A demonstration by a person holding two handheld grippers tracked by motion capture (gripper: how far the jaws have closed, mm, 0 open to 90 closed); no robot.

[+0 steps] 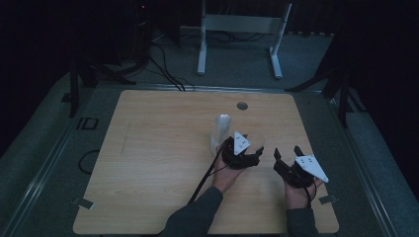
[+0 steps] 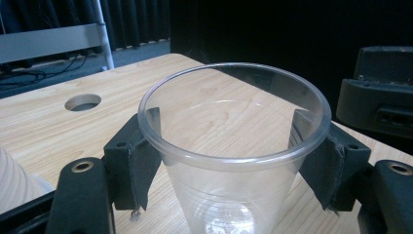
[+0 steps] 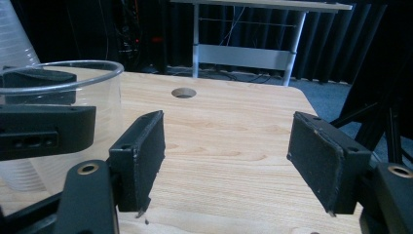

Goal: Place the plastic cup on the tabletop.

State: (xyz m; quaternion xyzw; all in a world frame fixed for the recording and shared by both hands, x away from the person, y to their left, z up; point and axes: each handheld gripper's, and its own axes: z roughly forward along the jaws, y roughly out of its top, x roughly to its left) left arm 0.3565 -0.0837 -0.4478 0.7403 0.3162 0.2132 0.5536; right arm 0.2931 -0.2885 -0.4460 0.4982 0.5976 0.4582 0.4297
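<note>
Nearest the camera in the left gripper view, the left hand-held gripper is clamped on a clear cup: both pads press its wall just under the rim, one at the left of the frame, one at the right. The cup is upright and empty, and wood shows through its bottom. Whether its base rests on the tabletop or hangs just above it cannot be told.

In the high view that cup sits right of centre, mostly hidden under the left hand-held gripper. At lower right the right hand-held gripper hangs apart from it. Its own view shows the jaws spread wide with nothing between them, only bare wood, and the held cup at the left edge of the frame.

A little farther up the high view, just left of the held cup, stands a pale stack of cups. It also shows at the lower left corner of the left gripper view and the upper left corner of the right gripper view. Beyond it, a round hole marks the far tabletop.

Judging by this, one cup has been secured beside the stack. Where it is meant to go is not evident, so the placing or stacking appears yet to be done, with the free gripper not yet engaged.
</note>
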